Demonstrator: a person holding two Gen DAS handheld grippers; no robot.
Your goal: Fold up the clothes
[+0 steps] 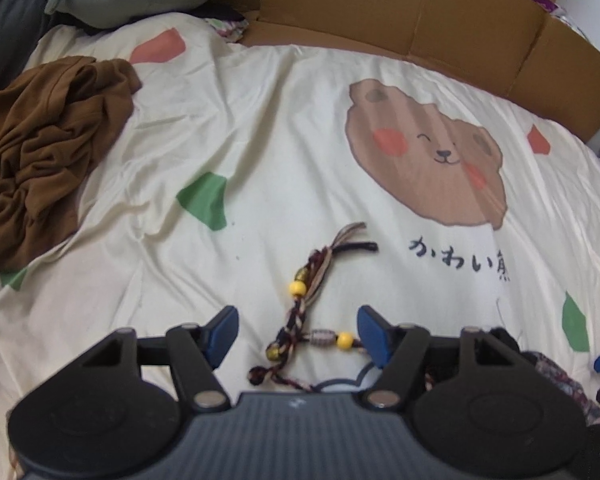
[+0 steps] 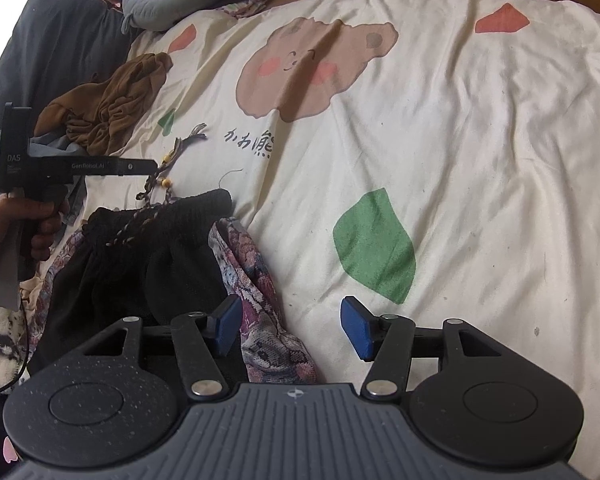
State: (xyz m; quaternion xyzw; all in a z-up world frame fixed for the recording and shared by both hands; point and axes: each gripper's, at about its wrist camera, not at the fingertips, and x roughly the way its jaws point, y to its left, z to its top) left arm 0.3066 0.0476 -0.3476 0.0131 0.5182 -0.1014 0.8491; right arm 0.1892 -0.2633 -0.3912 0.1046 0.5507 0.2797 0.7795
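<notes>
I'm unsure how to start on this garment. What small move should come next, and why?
Probably close the right hand-held gripper on the patterned fabric edge lying between its open pads. The left hand-held gripper is open over the beaded drawstring, gripping nothing.

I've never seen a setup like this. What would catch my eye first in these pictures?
Probably the smiling bear face printed on the cream bedsheet, right in the middle of the bed. Next, the braided drawstring with yellow beads, lying between the open blue fingers of the left hand-held gripper. A crumpled brown garment sits at the bed's left edge.
</notes>
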